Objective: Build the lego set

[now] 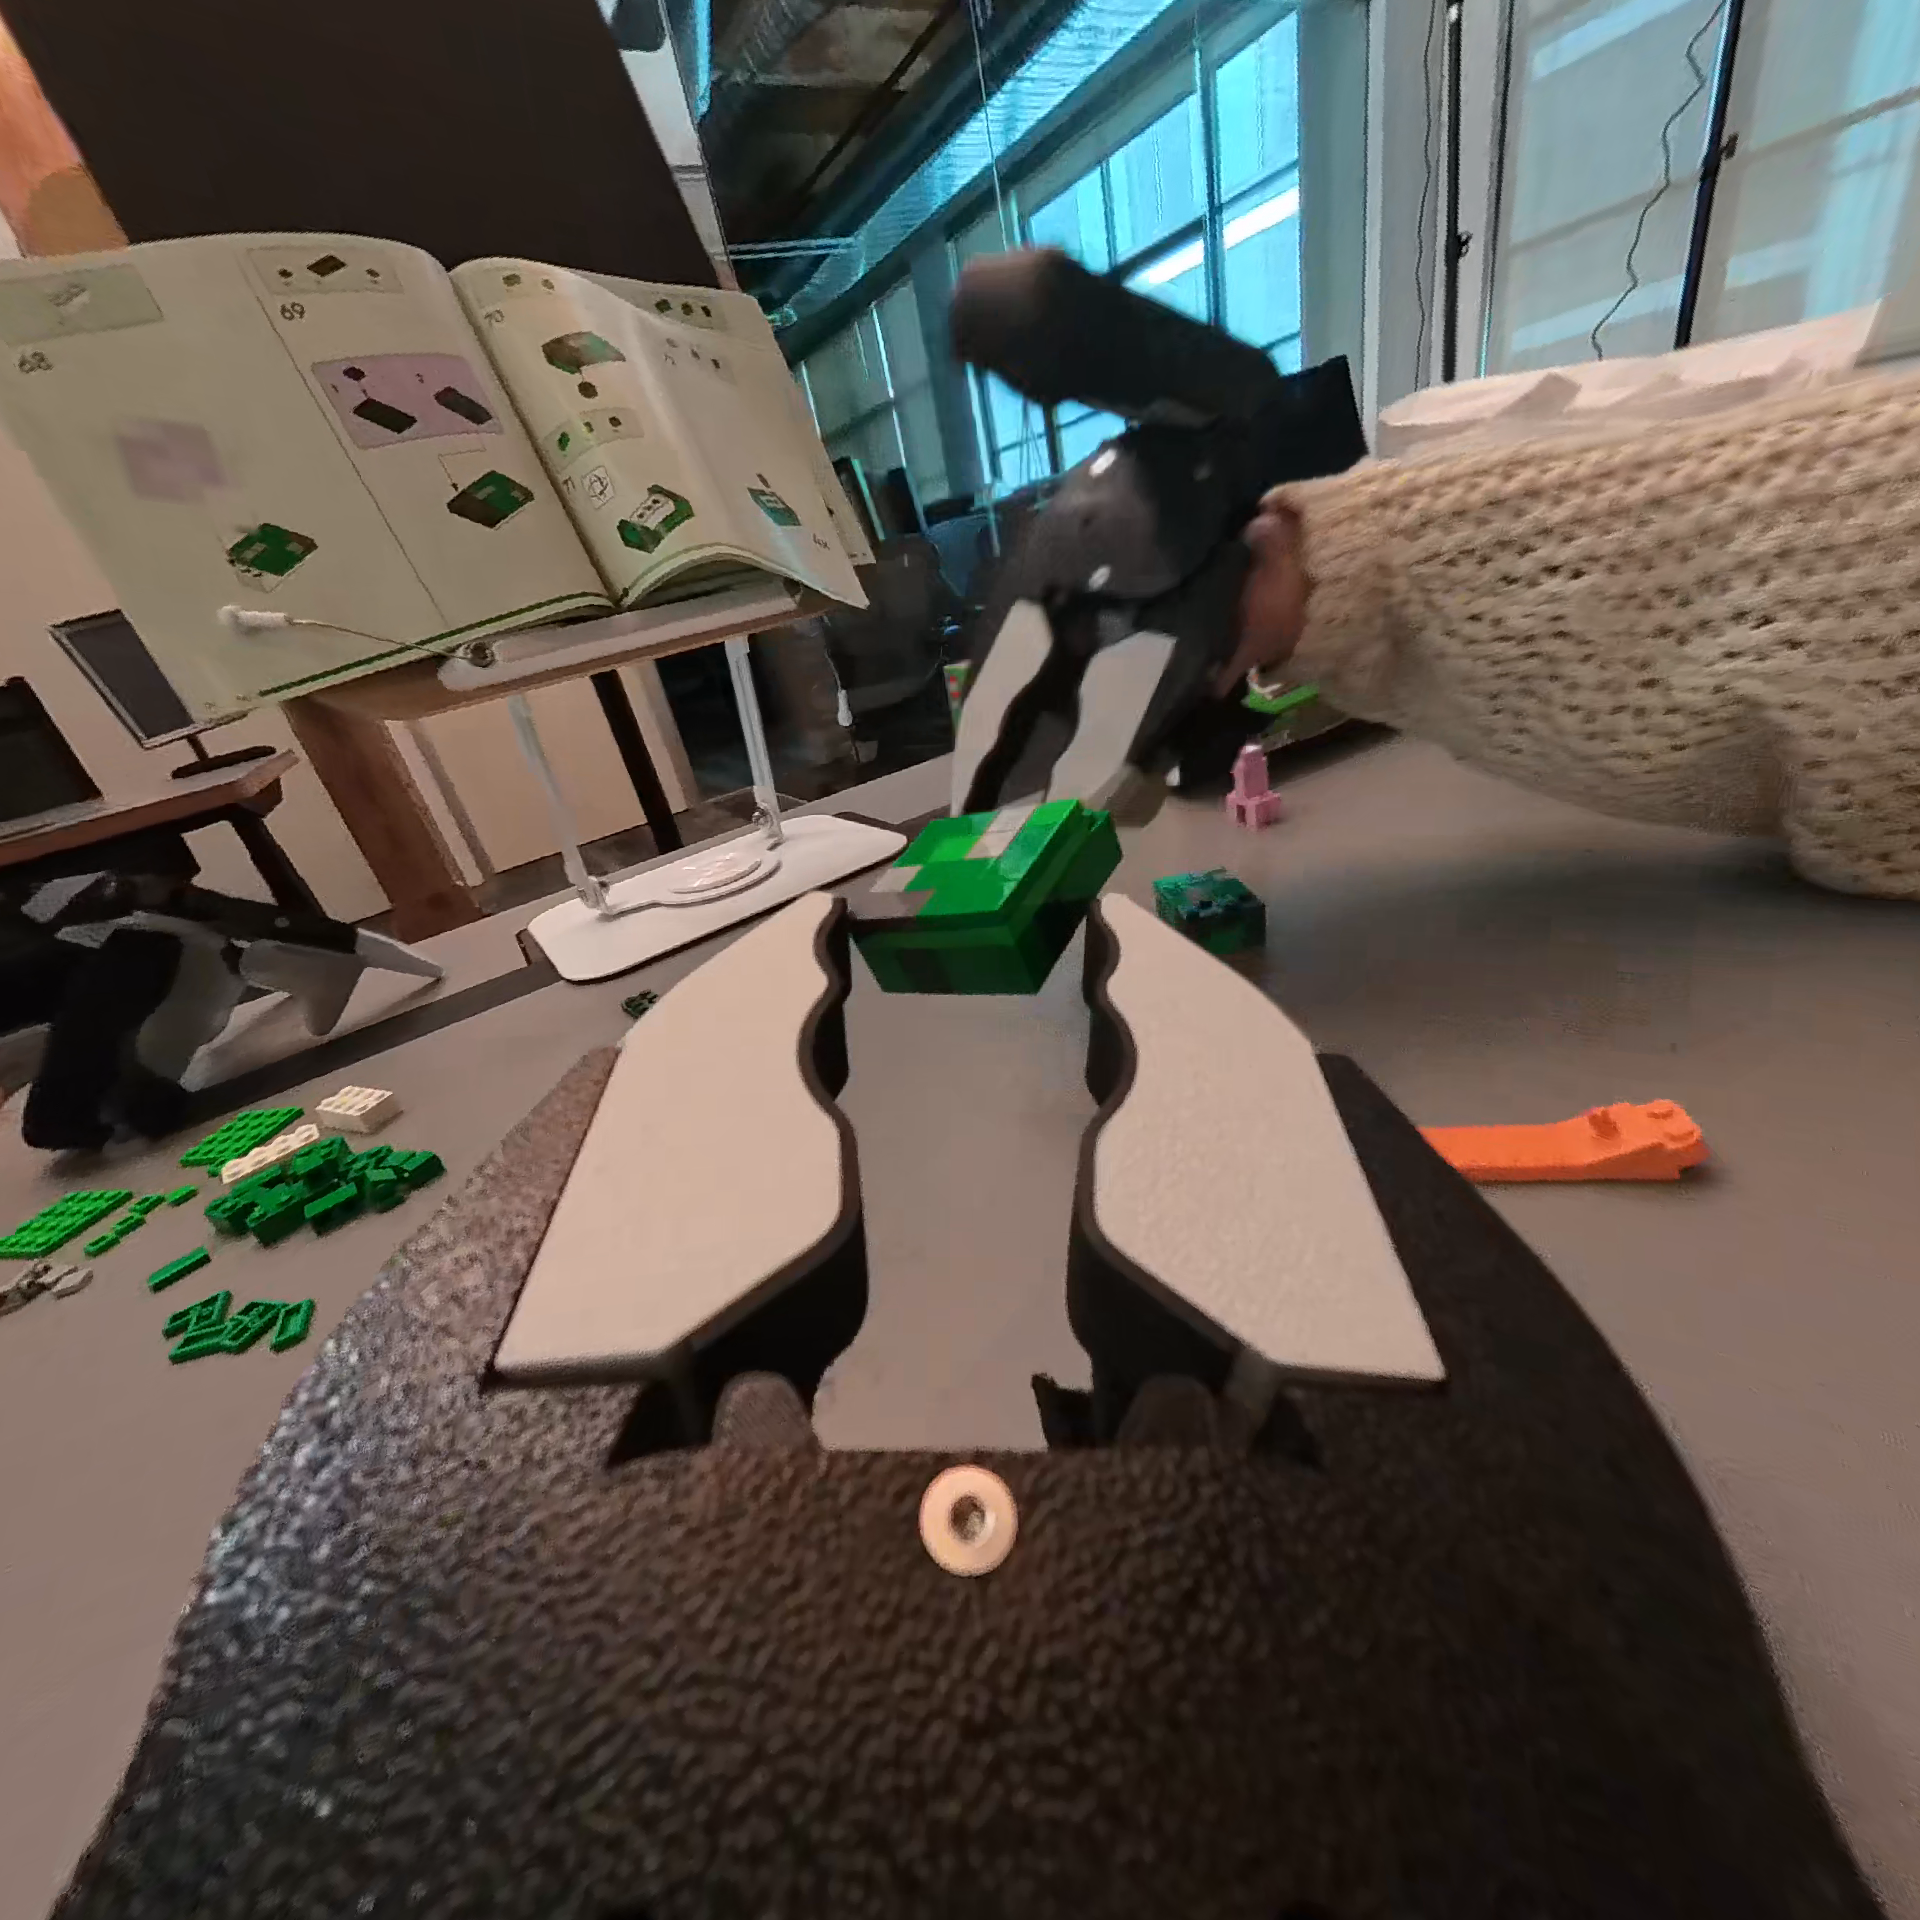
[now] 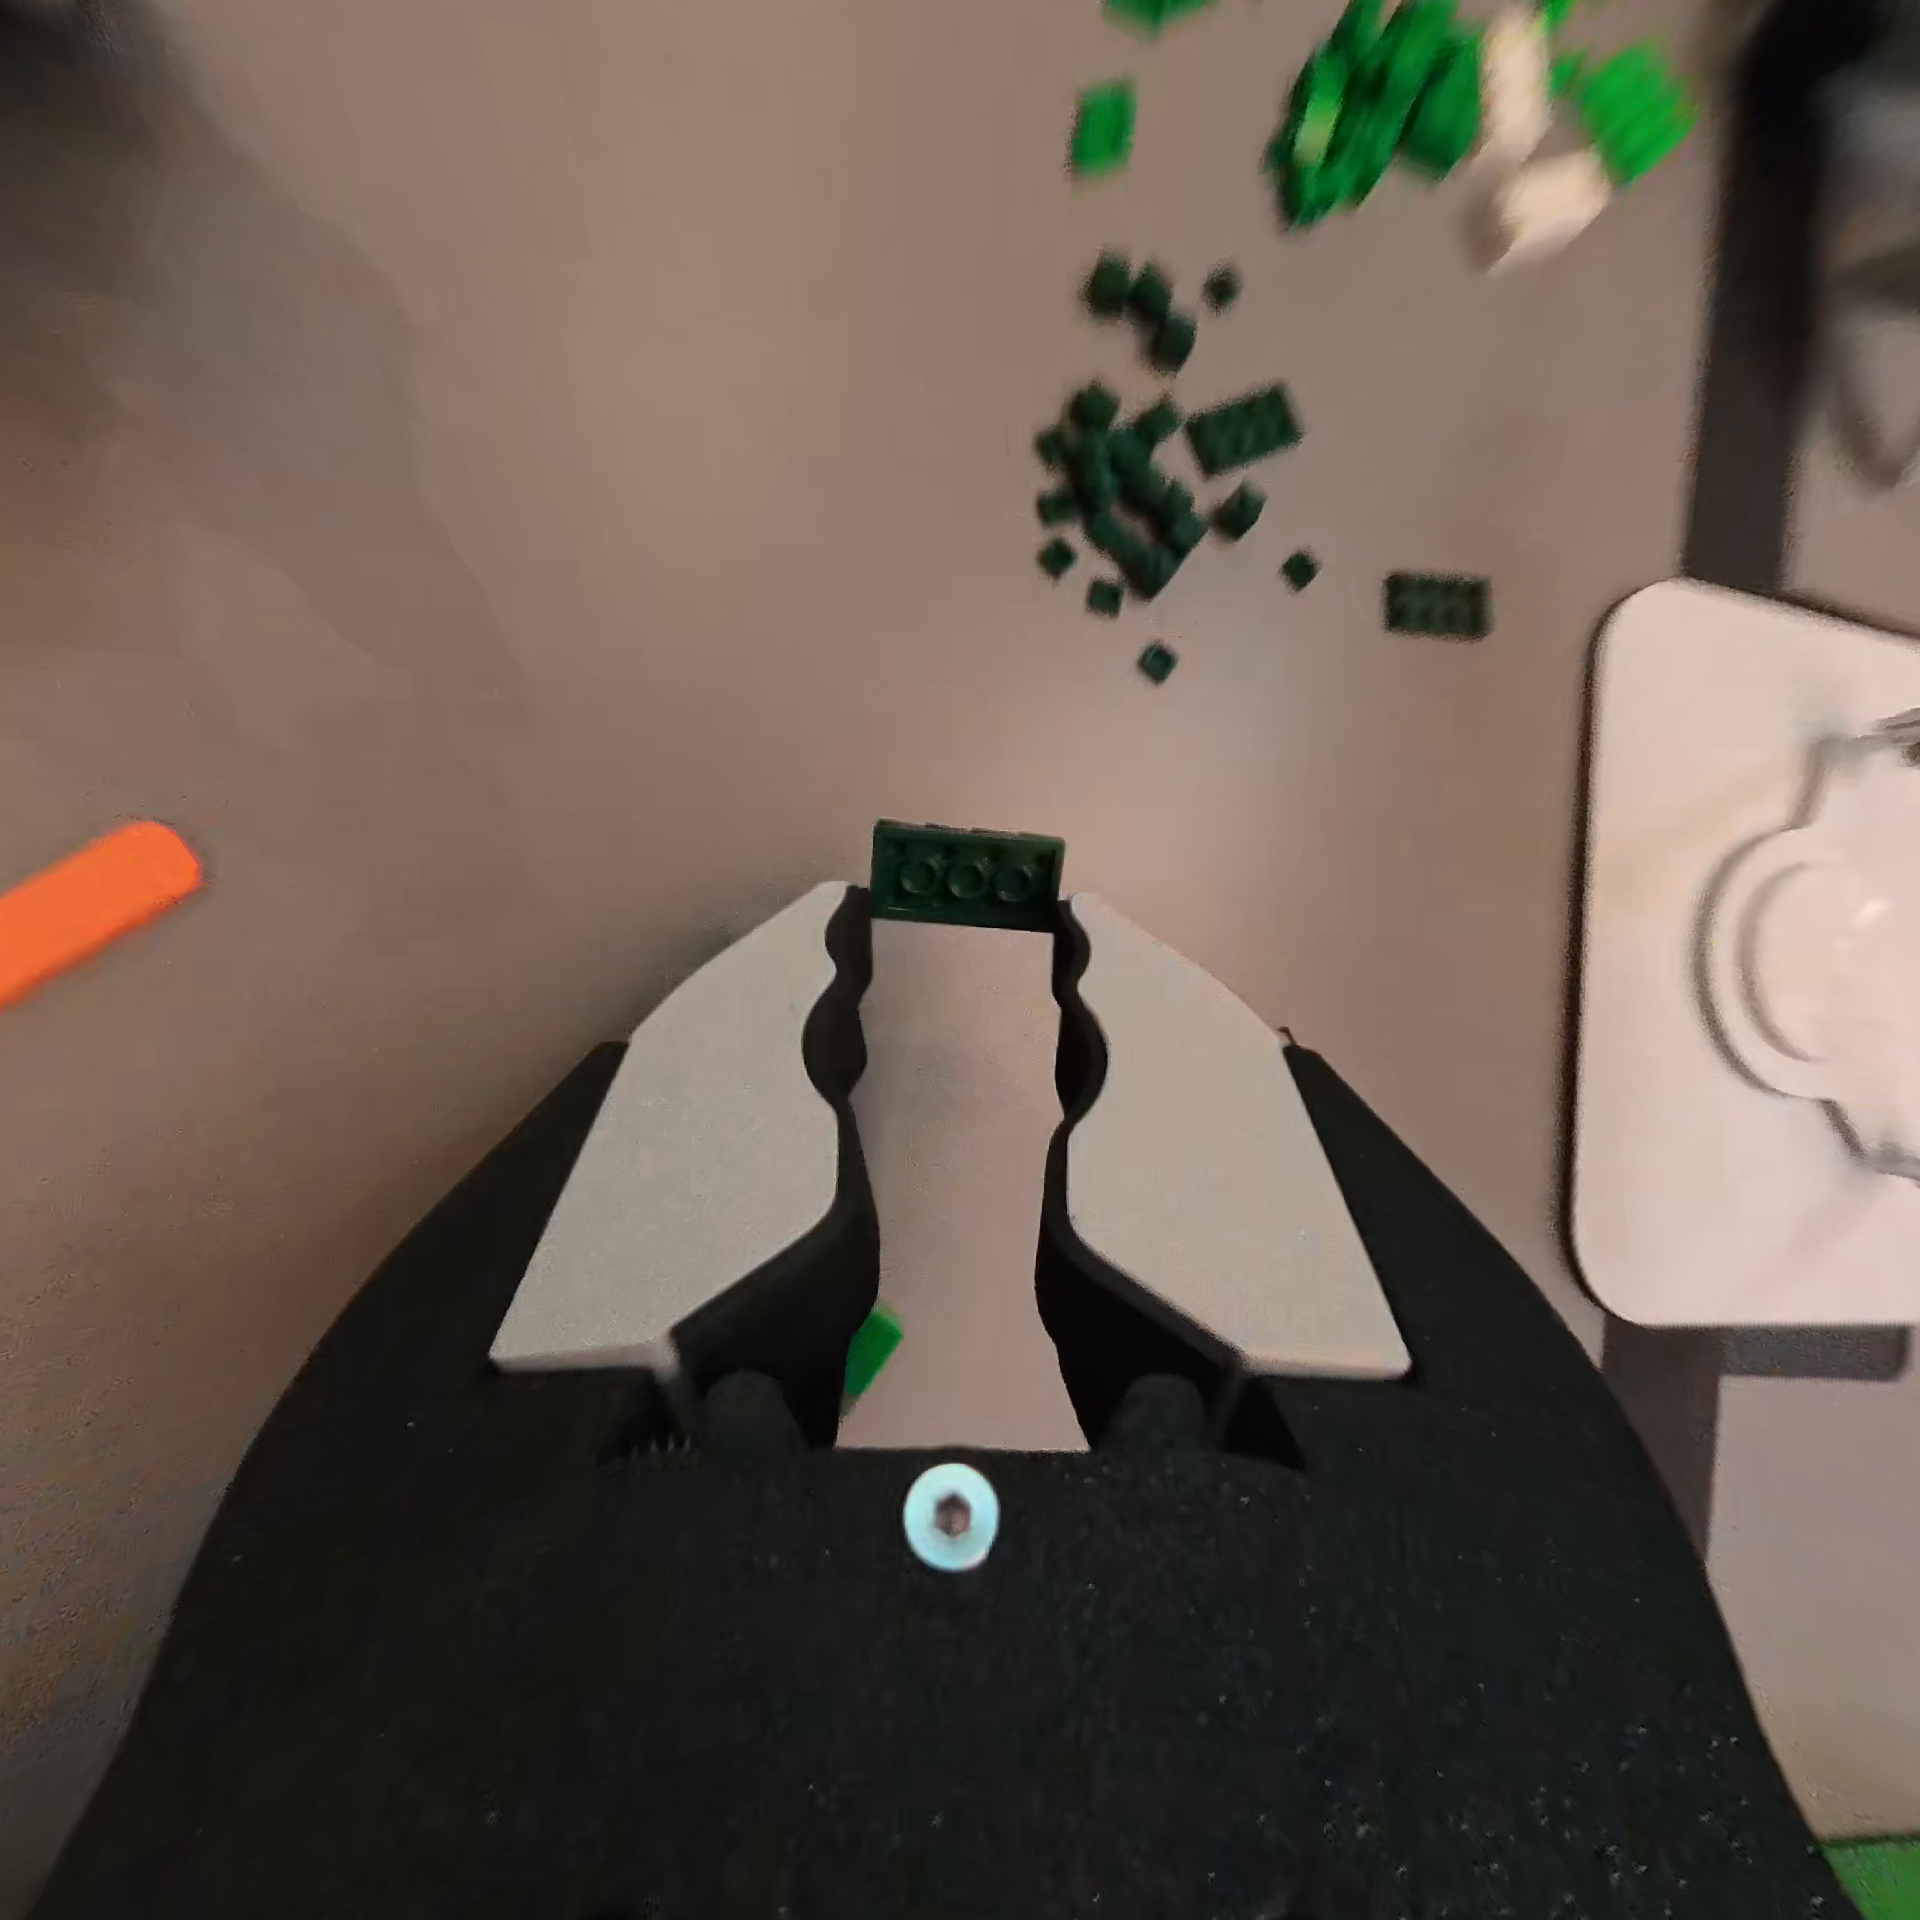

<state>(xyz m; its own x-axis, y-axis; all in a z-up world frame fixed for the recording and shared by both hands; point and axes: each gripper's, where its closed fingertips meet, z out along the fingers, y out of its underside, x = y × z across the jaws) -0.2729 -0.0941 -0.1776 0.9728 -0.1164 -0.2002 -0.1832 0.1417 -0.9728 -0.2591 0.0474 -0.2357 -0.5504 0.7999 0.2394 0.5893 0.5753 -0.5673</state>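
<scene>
Left gripper [image 1: 966,935] clamps green block assembly [image 1: 987,904]; right gripper [image 2: 961,904] pinches dark green plate [image 2: 966,873] at 12 o'clock. Best: align studs squarely, press evenly.

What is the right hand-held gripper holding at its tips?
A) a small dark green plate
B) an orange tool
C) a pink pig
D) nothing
A: in the right wrist view the right hand-held gripper pinches a small dark green plate between its fingertips, while the orange tool lies off to the side on the table.
</scene>
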